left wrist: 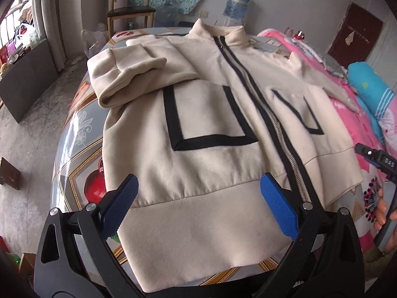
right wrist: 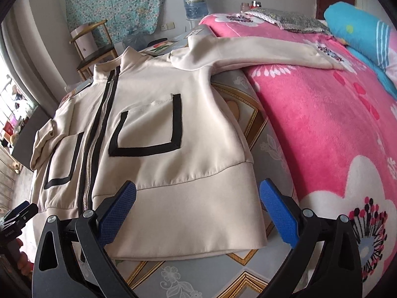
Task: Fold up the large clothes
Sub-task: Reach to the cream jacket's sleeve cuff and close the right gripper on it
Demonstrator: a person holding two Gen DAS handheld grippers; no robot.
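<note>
**Cream jacket flat on table, both grippers poised at hem**

Cream jacket [left wrist: 206,129] lies face up on the patterned table [left wrist: 74,134], zip closed, collar at the far end, hem toward the cameras. Black-trimmed pockets sit either side of the zip [left wrist: 268,114].

Left sleeve [left wrist: 129,74] is folded in over the chest, cuff pointing toward the zip. Right sleeve [right wrist: 260,49] stretches straight out sideways, off the table and onto the pink blanket [right wrist: 322,124] of the bed alongside.

Left gripper [left wrist: 198,206]: level, pointing along the jacket toward the collar, above the hem band left of the zip. Blue pads wide apart, nothing between them; contact with the cloth cannot be judged.

Right gripper [right wrist: 197,206]: same attitude, above the hem band on the right half, near that corner. Pads spread apart, empty.

In the left view, part of the right gripper's body shows at the right edge, with fingers [left wrist: 380,208] of the hand wrapped on its handle.

Background: wooden chair [left wrist: 129,7], water bottle [left wrist: 235,2].
</note>
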